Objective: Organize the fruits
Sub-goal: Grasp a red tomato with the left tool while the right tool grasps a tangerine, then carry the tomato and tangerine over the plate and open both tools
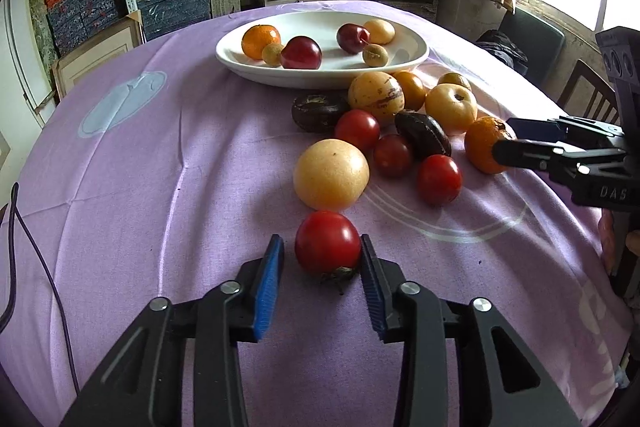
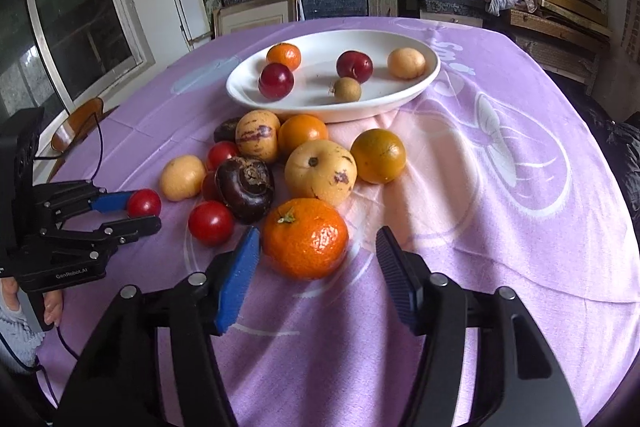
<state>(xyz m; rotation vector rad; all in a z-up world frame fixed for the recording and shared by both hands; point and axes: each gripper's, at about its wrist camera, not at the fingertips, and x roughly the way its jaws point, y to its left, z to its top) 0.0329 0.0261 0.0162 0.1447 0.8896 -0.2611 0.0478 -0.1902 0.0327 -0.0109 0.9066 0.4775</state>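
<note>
The left hand-held gripper (image 1: 322, 257) has a red tomato (image 1: 328, 242) between its blue pads: the right pad touches the fruit's side, the left pad stands just clear, so the jaws bracket it without yet pinching. The tomato rests on the purple cloth of the desk (image 1: 160, 187), stalk end towards the camera, on the near side of the white dish (image 1: 322, 45), with a pale round fruit (image 1: 331, 174) just beyond it towards the dish.

The right hand-held gripper (image 2: 316, 251) is set about a mandarin (image 2: 305, 239). Its left pad lies at the skin; its right pad is apart from the fruit with cloth showing between, so it stands partly open and holds nothing. The mandarin sits at the near edge of the loose heap of tomatoes, dark fruits, yellow fruits and oranges that lies in front of the dish.

The dish already carries a few pieces: an orange, two dark red plums, a pale fruit and small brown ones.

The step in hand looks like the pick-up, both grippers at once. Next, each pair of jaws needs to close gently until both pads bear, lightly on the soft tomato, then lift straight up clear of the neighbours and carry across to a bare patch of the dish.
</note>
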